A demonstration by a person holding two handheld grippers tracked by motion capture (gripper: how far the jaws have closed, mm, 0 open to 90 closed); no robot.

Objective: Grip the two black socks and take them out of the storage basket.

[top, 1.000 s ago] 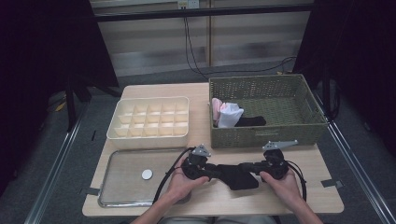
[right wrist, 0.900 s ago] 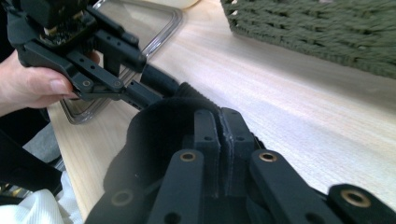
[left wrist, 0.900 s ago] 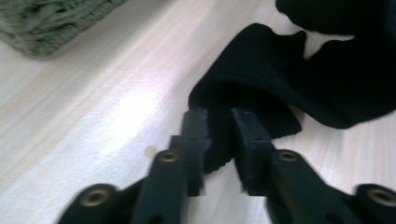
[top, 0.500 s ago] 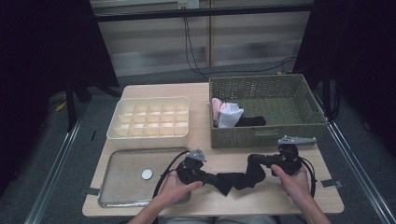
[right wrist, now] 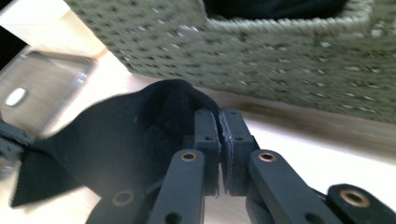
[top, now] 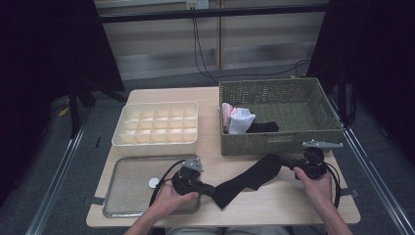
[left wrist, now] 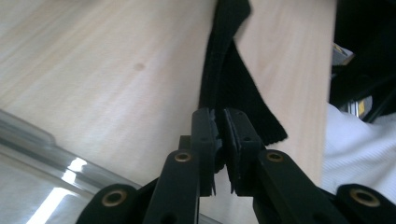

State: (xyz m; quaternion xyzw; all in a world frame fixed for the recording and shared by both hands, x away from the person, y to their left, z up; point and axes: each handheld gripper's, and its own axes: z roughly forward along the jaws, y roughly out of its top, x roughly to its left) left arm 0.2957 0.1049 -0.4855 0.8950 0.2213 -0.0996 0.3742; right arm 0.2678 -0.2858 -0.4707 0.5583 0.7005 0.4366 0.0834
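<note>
A black sock hangs stretched across the front of the wooden table between both grippers. My left gripper is shut on the sock's near-left end; its jaws have just been closing with the cloth between them. In the left gripper view the pads pinch the sock edge-on. My right gripper is shut on the far-right end, just in front of the basket. The right gripper view has its fingertips clamped on a fold of the sock.
A woven green basket at the back right holds white and pink cloth and another black sock. A cream divider box stands at the back left. A clear tray with a small white disc lies front left.
The two hands have drawn apart, left to the left and right to the right. The sock, bunched between them before, is now pulled out long.
</note>
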